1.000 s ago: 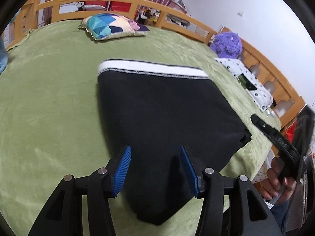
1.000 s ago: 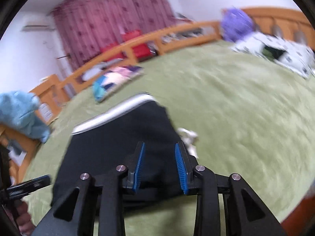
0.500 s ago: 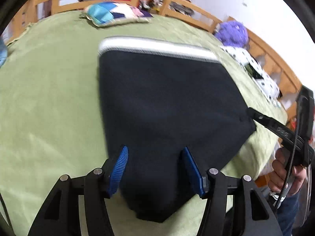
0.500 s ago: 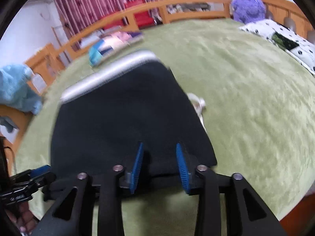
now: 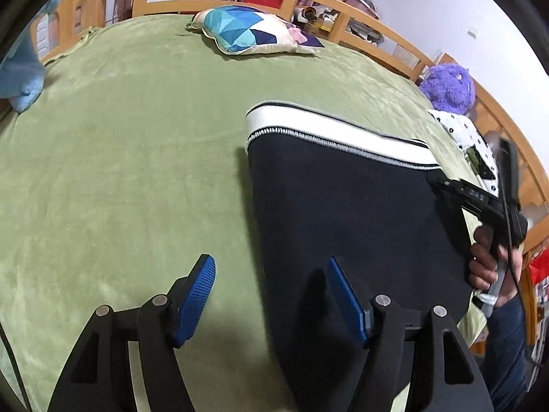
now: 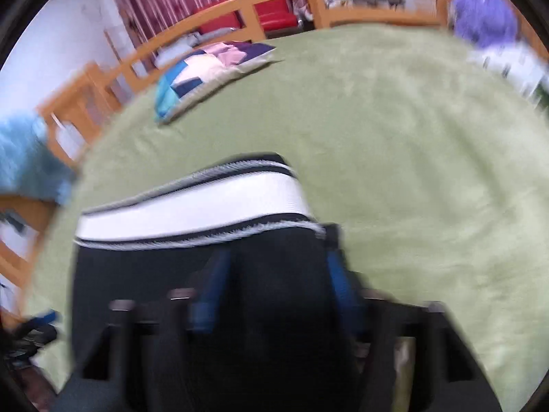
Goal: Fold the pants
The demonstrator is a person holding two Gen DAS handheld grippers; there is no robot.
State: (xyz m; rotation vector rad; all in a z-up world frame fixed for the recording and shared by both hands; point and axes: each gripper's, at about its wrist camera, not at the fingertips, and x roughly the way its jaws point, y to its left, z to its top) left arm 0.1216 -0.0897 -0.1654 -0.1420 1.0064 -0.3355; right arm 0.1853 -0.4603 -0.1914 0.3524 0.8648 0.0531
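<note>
1. Left tool (image 5: 271,295) is spreading, nothing pinched, straddling the left edge of the soft black knit pants (image 5: 350,213).
2. Right tool (image 6: 274,285) is closing over the fabric; too blurry to tell whether it's gripping.
3. Pants lie flat on the green fleece bed (image 5: 130,158). Limp, light stuff, probably best grabbed by the white waistband (image 5: 329,130).

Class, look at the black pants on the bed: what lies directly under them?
The black pants lie flat on the green blanket, visible all around them. Whatever sits beneath the pants themselves is covered.
</note>
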